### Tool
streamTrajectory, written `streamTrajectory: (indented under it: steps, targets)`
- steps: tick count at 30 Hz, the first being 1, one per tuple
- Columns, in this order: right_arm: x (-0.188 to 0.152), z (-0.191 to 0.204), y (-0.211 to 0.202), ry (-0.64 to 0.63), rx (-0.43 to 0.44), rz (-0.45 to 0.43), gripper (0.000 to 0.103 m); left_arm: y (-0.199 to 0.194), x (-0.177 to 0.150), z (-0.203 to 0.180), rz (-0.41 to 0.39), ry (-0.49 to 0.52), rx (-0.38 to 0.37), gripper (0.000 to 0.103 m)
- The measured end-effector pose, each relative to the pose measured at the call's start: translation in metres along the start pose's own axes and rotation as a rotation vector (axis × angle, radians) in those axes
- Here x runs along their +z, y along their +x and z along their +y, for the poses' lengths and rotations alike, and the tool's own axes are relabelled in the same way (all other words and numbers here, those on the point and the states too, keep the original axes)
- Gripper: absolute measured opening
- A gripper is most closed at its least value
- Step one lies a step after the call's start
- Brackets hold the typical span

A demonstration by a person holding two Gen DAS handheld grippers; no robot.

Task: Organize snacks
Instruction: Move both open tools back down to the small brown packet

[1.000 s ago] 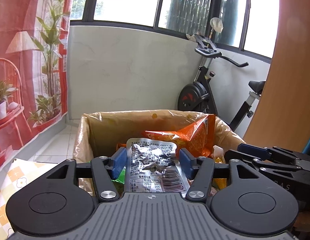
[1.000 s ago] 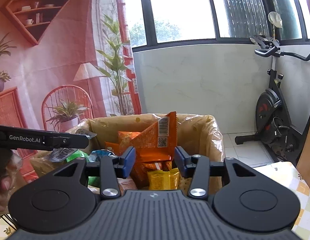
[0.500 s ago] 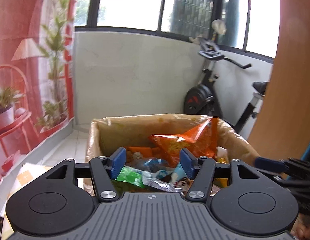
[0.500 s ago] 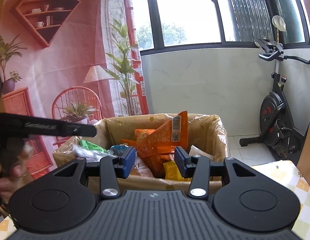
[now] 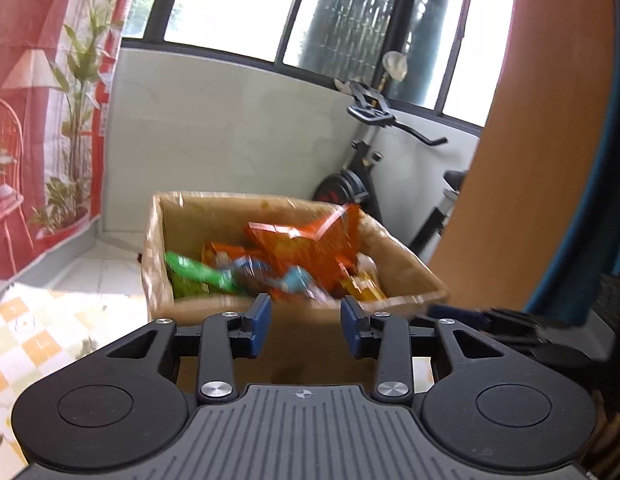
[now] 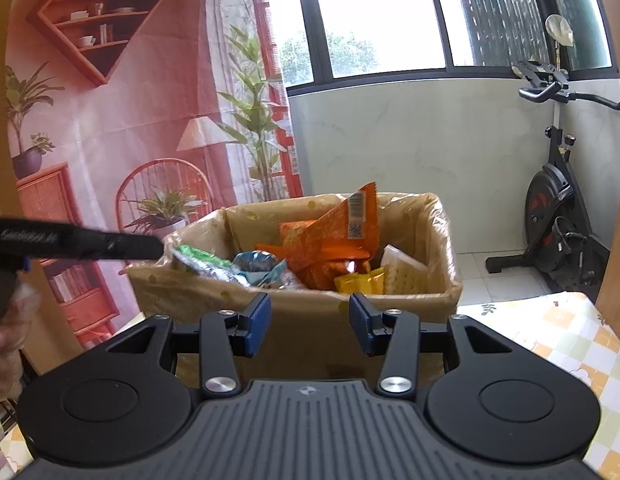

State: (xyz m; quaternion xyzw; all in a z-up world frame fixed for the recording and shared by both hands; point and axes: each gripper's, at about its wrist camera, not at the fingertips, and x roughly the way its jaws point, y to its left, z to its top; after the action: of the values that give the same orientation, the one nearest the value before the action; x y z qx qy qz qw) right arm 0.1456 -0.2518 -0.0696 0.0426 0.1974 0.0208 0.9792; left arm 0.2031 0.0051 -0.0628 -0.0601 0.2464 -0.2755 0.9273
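Note:
A cardboard box (image 5: 402, 276) lined with plastic holds several snack packs. An orange bag (image 5: 310, 244) stands tallest, with a green pack (image 5: 190, 272) and a yellow pack (image 5: 362, 286) beside it. My left gripper (image 5: 306, 326) hangs just in front of the box's near wall; its jaws are closing with nothing between them. In the right wrist view the same box (image 6: 430, 296) and orange bag (image 6: 334, 236) sit ahead. My right gripper (image 6: 310, 324) is open and holds nothing. The left gripper (image 6: 156, 246) reaches in from the left, its tip near the box's left rim.
The box stands on a table with a checkered yellow cloth (image 6: 582, 344). An exercise bike (image 6: 558, 216) is behind on the right and a printed red backdrop (image 6: 130, 120) on the left. A wooden panel (image 5: 530, 160) rises close on the right. A hand (image 6: 2, 344) grips the left tool.
The left gripper let go of the silver packet, which dropped into the box, then pulled back while its jaws narrowed. The right gripper also drew back from the box.

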Motion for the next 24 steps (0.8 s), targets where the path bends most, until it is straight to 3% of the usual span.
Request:
streamTrajectory:
  steps: [4,11,24]
  targets:
    - [-0.009,0.006,-0.006,-0.007,0.031,0.019,0.047,-0.004,-0.017,0.003,0.053,-0.022,-0.029,0.04]
    - [-0.031,0.008,0.001,-0.009,0.045,0.111,0.047,0.025,-0.051,0.018,0.187,-0.094,-0.035,0.04]
    - [-0.089,-0.007,0.056,-0.014,0.042,0.355,0.047,0.1,-0.107,0.036,0.379,-0.078,0.046,0.04]
